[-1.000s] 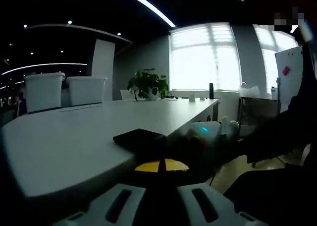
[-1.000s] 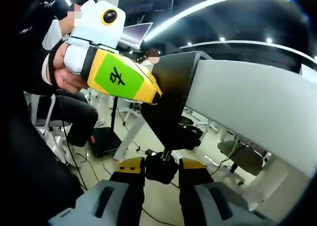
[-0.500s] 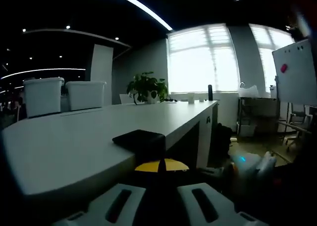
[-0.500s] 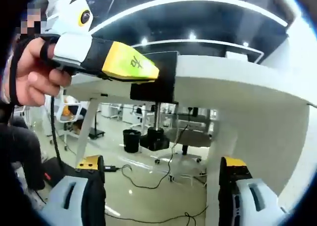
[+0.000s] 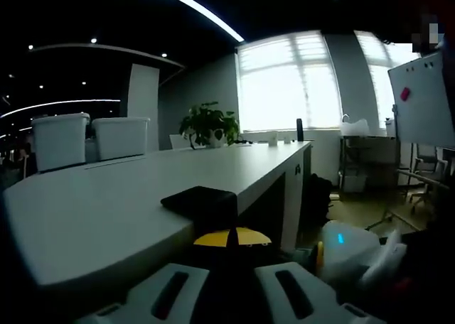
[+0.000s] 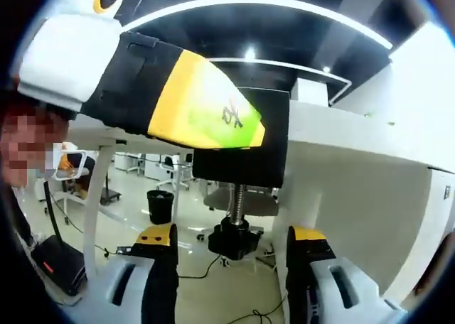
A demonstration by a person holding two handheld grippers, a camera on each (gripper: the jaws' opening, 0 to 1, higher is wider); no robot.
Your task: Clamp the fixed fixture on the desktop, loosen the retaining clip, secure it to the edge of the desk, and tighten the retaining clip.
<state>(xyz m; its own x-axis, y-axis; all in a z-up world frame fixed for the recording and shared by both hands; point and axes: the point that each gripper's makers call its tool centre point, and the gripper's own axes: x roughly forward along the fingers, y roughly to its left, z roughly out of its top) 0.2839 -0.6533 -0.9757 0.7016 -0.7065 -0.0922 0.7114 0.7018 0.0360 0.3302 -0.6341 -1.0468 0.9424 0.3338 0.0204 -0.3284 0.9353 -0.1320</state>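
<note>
The clamp [image 6: 242,150] is seated over the desk [image 6: 341,160] edge, its black top plate [image 5: 200,198] lying on the desk surface [image 5: 92,210] and its screw [image 6: 237,203] hanging below with the knob [image 6: 233,237] at its foot; in this way the desk edge is taken between plate and screw pad. The left gripper [image 6: 178,100] is pressed together on the clamp's body at the desk edge, seemingly so that the clamp is kept from turning while the screw is worked; in the left gripper view its yellow tips [image 5: 232,237] are seen closed together just behind the plate. The right gripper [image 6: 231,246] is held below the desk with its jaws spread, one on either side of the knob and apart from it; it is judged to be placed for closing on the knob, so that the clip can be tightened.
</note>
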